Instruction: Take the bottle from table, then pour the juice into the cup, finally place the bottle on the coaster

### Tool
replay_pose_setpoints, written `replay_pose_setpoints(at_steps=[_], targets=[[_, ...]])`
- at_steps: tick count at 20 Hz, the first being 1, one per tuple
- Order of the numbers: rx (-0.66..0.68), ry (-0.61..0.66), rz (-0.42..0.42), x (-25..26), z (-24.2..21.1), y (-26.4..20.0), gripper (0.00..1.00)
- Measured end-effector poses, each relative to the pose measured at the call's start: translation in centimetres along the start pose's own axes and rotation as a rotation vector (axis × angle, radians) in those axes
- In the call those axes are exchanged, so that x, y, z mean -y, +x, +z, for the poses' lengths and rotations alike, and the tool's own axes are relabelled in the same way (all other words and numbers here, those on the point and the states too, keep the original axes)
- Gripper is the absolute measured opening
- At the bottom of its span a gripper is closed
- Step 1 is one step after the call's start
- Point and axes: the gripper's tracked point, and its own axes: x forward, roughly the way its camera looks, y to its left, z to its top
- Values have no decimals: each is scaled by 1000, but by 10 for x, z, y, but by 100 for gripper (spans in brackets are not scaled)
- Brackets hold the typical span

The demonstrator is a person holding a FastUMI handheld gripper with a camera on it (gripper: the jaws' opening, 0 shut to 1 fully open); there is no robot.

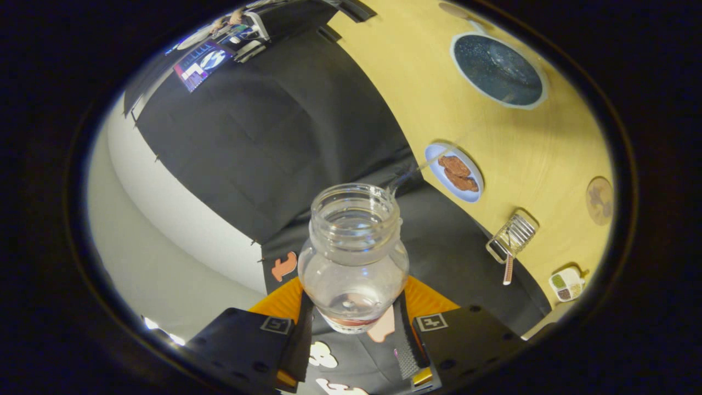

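One yellow surface (526,148) tilts across the view beyond the tool, carrying a dark round pan (498,69), a blue plate (454,172) with brown pieces, a wire rack (513,236), a round coaster (599,201) and a small divided dish (567,284). Clear bottle (354,258), cap off, sits pinched between both fingers of the tool (354,329), mouth pointing ahead with a thin stream leaving its rim toward the plate.

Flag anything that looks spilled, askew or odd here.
The bottle, clamped in the gripper, is uncapped and tilted hard against the table, with only a little clear liquid inside. No spill shows on the table; plate and pan look undisturbed.
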Motion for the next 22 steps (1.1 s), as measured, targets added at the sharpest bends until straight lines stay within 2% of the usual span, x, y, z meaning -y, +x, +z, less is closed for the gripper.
replay_pose_setpoints(at_steps=[15, 18, 22], targets=[[1, -27, -8, -5, 4, -1, 67], [-3, -120, -43, -1, 3, -3, 67], [-25, -333, -125, 10, 3, -11, 67]])
